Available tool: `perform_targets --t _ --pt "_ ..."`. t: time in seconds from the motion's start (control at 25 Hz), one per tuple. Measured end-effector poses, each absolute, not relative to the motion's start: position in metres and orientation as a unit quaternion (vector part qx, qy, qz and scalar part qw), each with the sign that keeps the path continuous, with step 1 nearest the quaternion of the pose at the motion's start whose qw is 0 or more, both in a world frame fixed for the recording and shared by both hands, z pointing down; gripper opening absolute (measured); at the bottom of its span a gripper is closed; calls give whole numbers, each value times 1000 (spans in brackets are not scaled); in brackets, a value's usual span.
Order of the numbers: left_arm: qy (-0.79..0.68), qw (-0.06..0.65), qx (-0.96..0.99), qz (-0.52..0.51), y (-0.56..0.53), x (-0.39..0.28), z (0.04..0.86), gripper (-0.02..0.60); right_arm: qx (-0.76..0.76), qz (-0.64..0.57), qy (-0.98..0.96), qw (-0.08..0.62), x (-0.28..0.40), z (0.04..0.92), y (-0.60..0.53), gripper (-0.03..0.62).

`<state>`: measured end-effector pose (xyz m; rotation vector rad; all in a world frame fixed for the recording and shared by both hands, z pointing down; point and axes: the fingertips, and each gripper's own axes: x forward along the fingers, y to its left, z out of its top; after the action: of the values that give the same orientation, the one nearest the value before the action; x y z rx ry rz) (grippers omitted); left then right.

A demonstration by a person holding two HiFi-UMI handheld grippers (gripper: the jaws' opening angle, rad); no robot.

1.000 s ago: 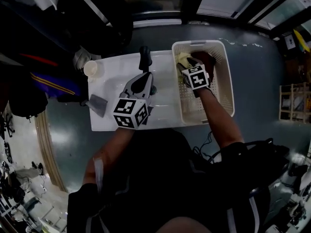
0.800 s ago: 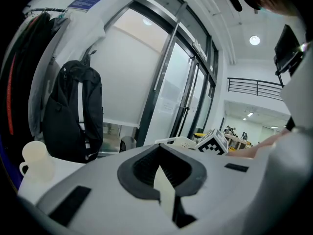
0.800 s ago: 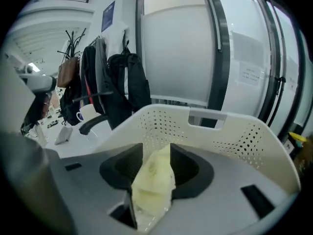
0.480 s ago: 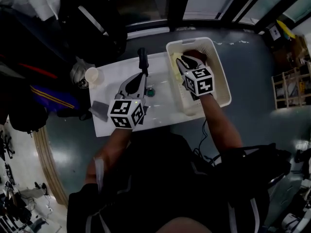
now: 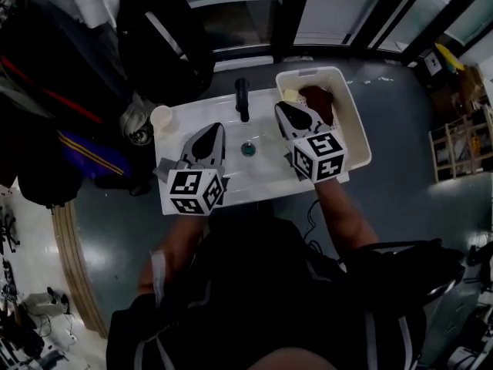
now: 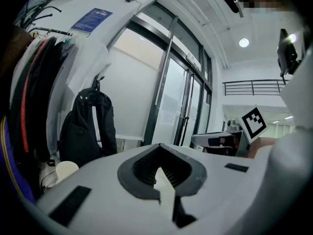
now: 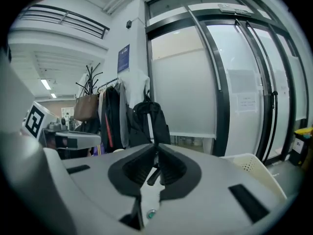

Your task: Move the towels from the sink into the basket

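The white sink [image 5: 266, 172] shows its drain [image 5: 248, 149] and black faucet [image 5: 243, 99]; I see no towel in its basin. In the cream basket [image 5: 356, 126] to its right lie a yellow towel [image 5: 290, 95] and a dark red towel [image 5: 317, 100]. My right gripper [image 5: 286, 110] hangs above the basket's near left rim. Its jaws have just been closing and now meet with nothing between them [image 7: 156, 148]. My left gripper [image 5: 209, 133] hovers over the sink's left part, shut and empty [image 6: 159, 148].
A paper cup [image 5: 162, 116] stands at the sink's back left corner. A black backpack [image 5: 162, 37] and hanging clothes [image 5: 69, 91] are behind it on the left. Glass doors [image 7: 234, 92] run along the back. The floor [image 5: 400, 83] is dark grey.
My right gripper has come up out of the basket and back toward me, leaving the towels inside, and its jaws have closed. The left gripper has risen and drifted left.
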<state>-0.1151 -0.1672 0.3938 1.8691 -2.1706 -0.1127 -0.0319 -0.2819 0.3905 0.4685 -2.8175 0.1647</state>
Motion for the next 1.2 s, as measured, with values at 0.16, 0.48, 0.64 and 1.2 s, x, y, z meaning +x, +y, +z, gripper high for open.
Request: perform_targets --t 0.16,0.48,0.64,1.2 --pt "-758 130 638 -41 -144 -125 385 6 140 55 -982 114 -47 374 -248 32" --pt "-780 117 613 -40 -106 -147 377 6 107 43 -989 89 -73 360 -206 32" --pt "-787 112 606 -39 -96 -152 373 6 103 40 -990 91 -80 362 -203 32" --pt "-800 114 589 -33 -92 -165 381 6 92 38 -990 97 -90 364 -206 32"
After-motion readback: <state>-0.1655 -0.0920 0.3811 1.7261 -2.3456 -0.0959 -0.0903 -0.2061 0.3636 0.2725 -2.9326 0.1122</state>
